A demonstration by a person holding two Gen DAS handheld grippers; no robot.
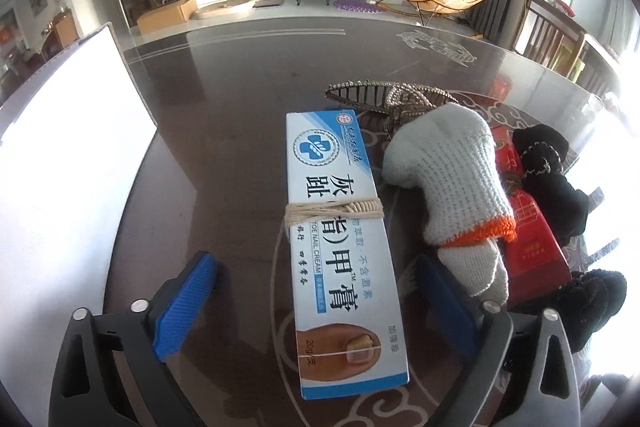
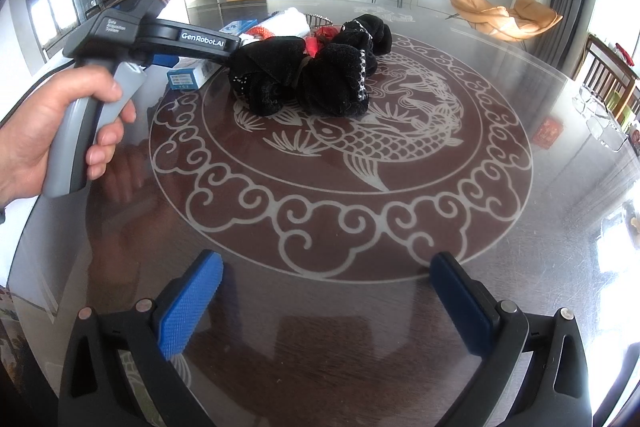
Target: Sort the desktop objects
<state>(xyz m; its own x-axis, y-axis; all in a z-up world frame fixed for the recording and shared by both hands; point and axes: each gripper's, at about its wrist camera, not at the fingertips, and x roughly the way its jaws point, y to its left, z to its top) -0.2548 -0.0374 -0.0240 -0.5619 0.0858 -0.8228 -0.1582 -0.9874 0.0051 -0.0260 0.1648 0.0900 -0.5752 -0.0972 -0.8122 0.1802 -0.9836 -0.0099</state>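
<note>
A long white-and-blue toe nail cream box (image 1: 340, 247), wound with twine, lies on the dark glass table between the open jaws of my left gripper (image 1: 316, 283); neither pad touches it. A white knit glove with an orange cuff (image 1: 448, 183) lies right of it, over a red box (image 1: 532, 231). A black velvet scrunchie (image 1: 556, 171) and a metal hair clip (image 1: 384, 95) lie beyond. In the right wrist view the scrunchie (image 2: 320, 75) and box end (image 2: 188, 77) sit far ahead. My right gripper (image 2: 326, 283) is open and empty above the table.
A large white board (image 1: 68, 163) lies on the table's left side. The person's hand holds the left gripper's handle (image 2: 92, 131) at the left of the right wrist view. Eyeglasses (image 2: 600, 119) rest near the table's right edge. Chairs stand beyond the table's right.
</note>
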